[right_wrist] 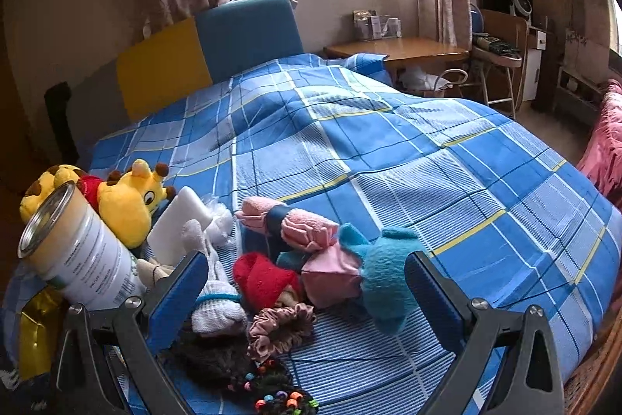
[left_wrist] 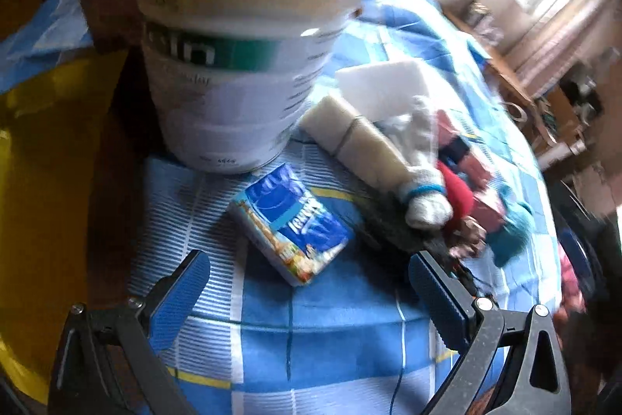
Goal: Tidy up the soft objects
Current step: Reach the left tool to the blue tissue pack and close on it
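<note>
Soft things lie in a heap on the blue plaid bed (right_wrist: 388, 150): a rolled white sock (right_wrist: 215, 310), a red knit piece (right_wrist: 264, 279), a pink scrunchie (right_wrist: 280, 329), pink and teal cloth (right_wrist: 350, 275), a dark wig with beads (right_wrist: 248, 372). My right gripper (right_wrist: 307, 279) is open and empty just above this heap. My left gripper (left_wrist: 311, 282) is open and empty over a blue tissue pack (left_wrist: 291, 220). The sock (left_wrist: 423, 201) and a rolled cream cloth (left_wrist: 350, 139) lie to its right.
A large tin can (left_wrist: 237, 65) stands just behind the tissue pack; it also shows in the right wrist view (right_wrist: 77, 251). Yellow giraffe plush toys (right_wrist: 128, 201) and a white block (right_wrist: 179, 228) lie behind it. A gold bag (right_wrist: 35, 333) sits at the left. A desk (right_wrist: 396, 49) stands beyond the bed.
</note>
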The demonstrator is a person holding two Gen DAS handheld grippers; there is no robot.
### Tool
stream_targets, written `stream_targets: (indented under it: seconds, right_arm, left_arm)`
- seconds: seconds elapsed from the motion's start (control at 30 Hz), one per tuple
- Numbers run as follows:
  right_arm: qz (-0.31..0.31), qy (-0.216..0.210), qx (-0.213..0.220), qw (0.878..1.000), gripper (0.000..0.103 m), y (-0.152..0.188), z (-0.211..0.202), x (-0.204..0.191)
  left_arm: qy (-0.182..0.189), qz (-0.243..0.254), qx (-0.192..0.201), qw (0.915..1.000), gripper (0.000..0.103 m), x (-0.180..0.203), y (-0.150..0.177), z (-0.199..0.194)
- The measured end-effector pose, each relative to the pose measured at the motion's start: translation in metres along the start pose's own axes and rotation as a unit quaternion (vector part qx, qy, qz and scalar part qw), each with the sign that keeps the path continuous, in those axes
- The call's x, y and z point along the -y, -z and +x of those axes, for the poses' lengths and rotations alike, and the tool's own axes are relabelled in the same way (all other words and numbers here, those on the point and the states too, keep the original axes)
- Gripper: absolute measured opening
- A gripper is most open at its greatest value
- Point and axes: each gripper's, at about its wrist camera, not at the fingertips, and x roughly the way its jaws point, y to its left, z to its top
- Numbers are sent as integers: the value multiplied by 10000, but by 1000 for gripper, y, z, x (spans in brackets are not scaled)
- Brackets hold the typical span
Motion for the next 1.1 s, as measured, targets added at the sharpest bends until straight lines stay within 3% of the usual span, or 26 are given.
stream_targets:
  seconds: [0.1, 0.17, 0.33, 0.57, 0.67, 0.7, 0.73, 0.83, 1.0, 1.1]
  right_arm:
    - [-6, -90, -61, 9999, 103, 0, 2, -1]
    - [-20, -128, -76, 9999, 103, 0, 2, -2]
    - [-30, -225, -116, 9997, 103, 1, 3, -3]
    - [47, -297, -181, 9994, 103, 1, 5, -1]
    - [223, -380, -192, 9988, 103, 1, 6, 4]
    - [299, -417, -212, 9985, 102, 0, 6, 7]
    - [410, -507, -237, 9976, 102, 0, 7, 10]
    - [675, -733, -423, 9941, 97, 0, 13, 17]
    - [732, -872, -589, 9917, 80, 2, 18, 18]
    - [731, -1049, -741, 9890, 70, 3, 23, 17]
  left_arm:
    - [-174, -331, -100, 9992, 99, -3, -6, 14]
    - [-164, -601, -120, 9980, 90, -8, -8, 18]
    - [-173, -1324, -159, 9909, 90, -22, -9, 28]
    - [-373, -1392, -83, 9895, 91, -19, -11, 35]
    - [-534, -1073, -55, 9928, 90, -13, -11, 38]
    - [-585, -905, -36, 9942, 86, -10, -10, 37]
    - [-603, -739, 44, 9954, 68, -9, -7, 33]
    - [-434, -469, 110, 9979, 58, -14, 1, 25]
    - [-268, -25, 123, 9996, 54, -16, 27, 9]
    - [-194, 482, 105, 9986, 53, -14, 45, 3]
